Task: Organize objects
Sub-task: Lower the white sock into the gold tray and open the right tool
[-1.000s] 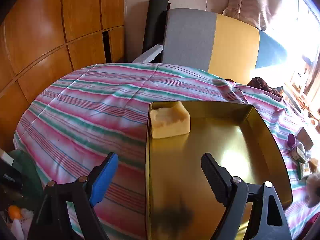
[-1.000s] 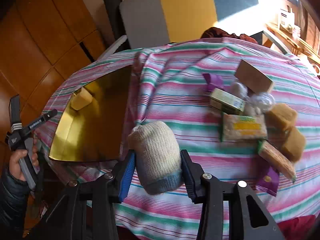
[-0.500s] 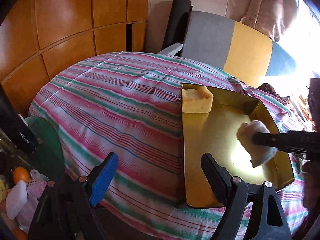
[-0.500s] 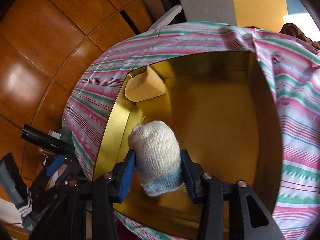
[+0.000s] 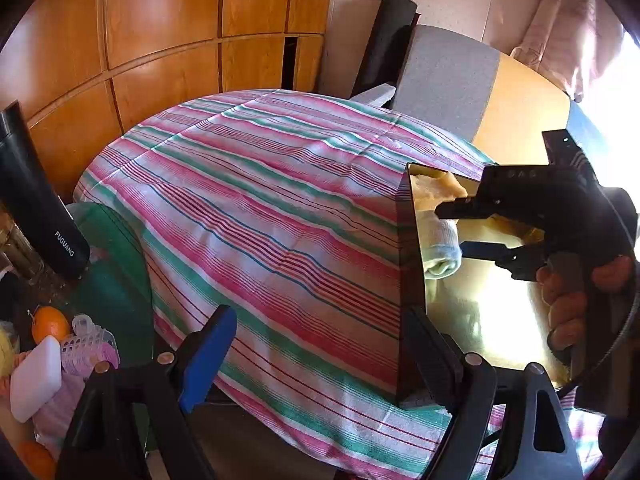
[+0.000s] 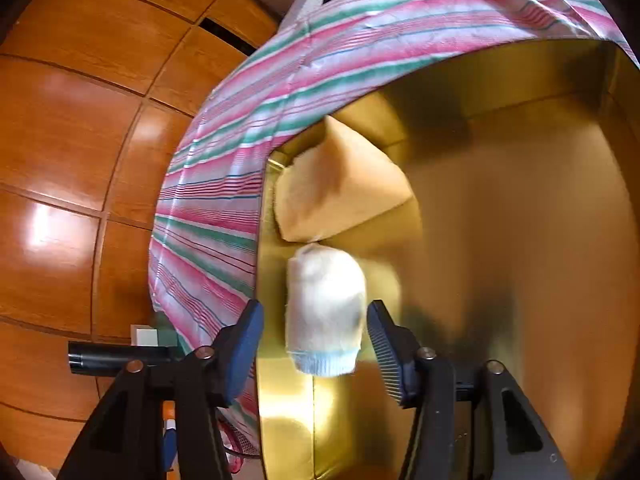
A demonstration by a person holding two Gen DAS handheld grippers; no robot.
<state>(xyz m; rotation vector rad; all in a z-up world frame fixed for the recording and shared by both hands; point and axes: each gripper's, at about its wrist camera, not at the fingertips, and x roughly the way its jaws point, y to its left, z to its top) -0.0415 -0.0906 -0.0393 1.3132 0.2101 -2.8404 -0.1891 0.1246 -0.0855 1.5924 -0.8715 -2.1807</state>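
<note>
A gold tray sits on the striped tablecloth. A yellow sponge lies in its far left corner. A rolled white sock with a blue cuff lies in the tray just in front of the sponge, against the left wall. My right gripper is open, its fingers on either side of the sock without touching it; it also shows in the left wrist view over the tray. My left gripper is open and empty, low at the table's near edge, its right finger by the tray's corner.
A black flask stands at the left, with an orange, a white block and a pink basket below it. A grey and yellow chair stands behind the table. Wooden panels line the left wall.
My right gripper has carried the sock down into the tray beside the sponge and opened, letting the sock go. My left gripper has drawn back and left.
</note>
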